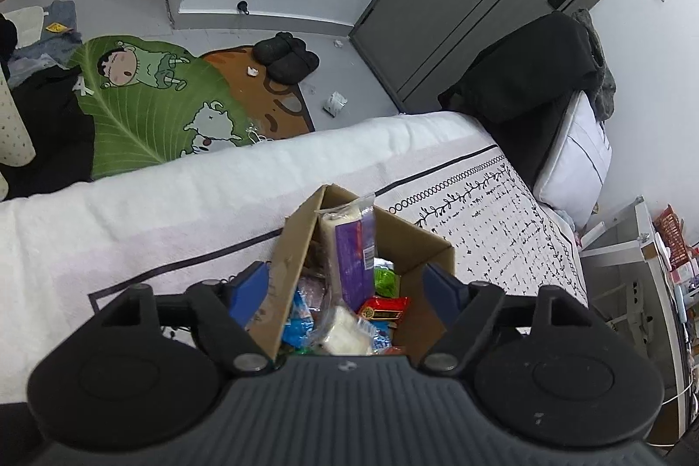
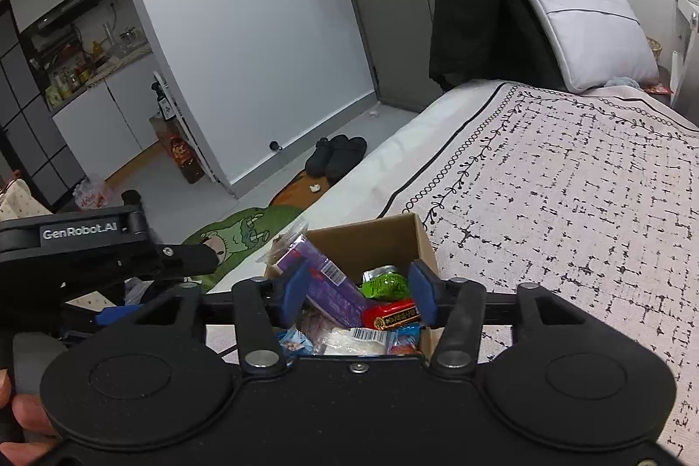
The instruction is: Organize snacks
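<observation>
White bedding with a black leaf-and-dash print covers the bed [image 2: 568, 177], and on its near part stands an open cardboard box [image 1: 406, 239] filled with snack packets. A purple packet [image 1: 351, 260] leans tilted against the box's left wall, its top sticking above the rim. Lower in the box lie a green packet [image 2: 386, 282], a red bar [image 2: 393, 313], a white packet [image 1: 345, 330] and blue wrappers. The left tool [image 1: 345, 284] hangs over the box with its jaws apart, the left finger outside the left wall, gripping nothing. The right tool [image 2: 360, 293] also stands open above the snacks, pads clear of the purple packet between them. On the floor to the far left lies a green cartoon rug [image 1: 144, 108] with black slippers [image 1: 286, 57].
</observation>
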`<state>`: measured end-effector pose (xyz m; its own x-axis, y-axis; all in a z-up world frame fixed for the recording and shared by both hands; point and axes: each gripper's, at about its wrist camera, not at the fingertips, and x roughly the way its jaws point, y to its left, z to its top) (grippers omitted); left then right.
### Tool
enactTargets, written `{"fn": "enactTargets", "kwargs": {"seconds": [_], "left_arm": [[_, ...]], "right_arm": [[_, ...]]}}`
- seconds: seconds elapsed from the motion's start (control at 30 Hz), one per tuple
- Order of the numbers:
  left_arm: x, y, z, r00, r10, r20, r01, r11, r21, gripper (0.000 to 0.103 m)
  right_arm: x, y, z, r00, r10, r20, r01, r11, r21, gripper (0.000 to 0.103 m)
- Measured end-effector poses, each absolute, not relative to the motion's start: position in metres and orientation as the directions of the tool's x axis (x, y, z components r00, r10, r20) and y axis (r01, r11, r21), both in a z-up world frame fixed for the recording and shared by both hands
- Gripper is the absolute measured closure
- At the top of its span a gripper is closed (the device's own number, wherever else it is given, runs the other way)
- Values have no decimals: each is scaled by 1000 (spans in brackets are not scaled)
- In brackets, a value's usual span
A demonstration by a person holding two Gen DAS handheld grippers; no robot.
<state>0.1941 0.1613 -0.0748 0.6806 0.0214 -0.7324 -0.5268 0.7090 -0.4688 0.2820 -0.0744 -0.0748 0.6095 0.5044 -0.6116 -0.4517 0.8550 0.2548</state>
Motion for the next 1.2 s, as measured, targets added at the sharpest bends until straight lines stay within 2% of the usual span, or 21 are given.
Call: {"fn": "enactTargets", "kwargs": {"seconds": [0.13,0.37,0.47,0.87,1.2], "left_arm": [[189,163,-70,679,31,-733,-529,714,-459,19],[179,156,-57,689,30,-724,-505,737,-450,17],[174,151,-49,689,37,-724,-496,752,-434,13],[142,133,-25,707,46,-706,-432,818,-380,9],[116,124,-14,712,48,-701,-408,841,-356,1]], "right_arm": [[277,-78,-69,617,501,-607,-446,858,254,46],[265,-86,-55,636,495,-592,-445,862,242,32],[258,-91,-51,648,492,-582,-440,865,241,24],[228,-113,-38,664,494,-560,-434,866,249,11],[207,-130,-24,693,470,-547,-428,878,214,0]]}}
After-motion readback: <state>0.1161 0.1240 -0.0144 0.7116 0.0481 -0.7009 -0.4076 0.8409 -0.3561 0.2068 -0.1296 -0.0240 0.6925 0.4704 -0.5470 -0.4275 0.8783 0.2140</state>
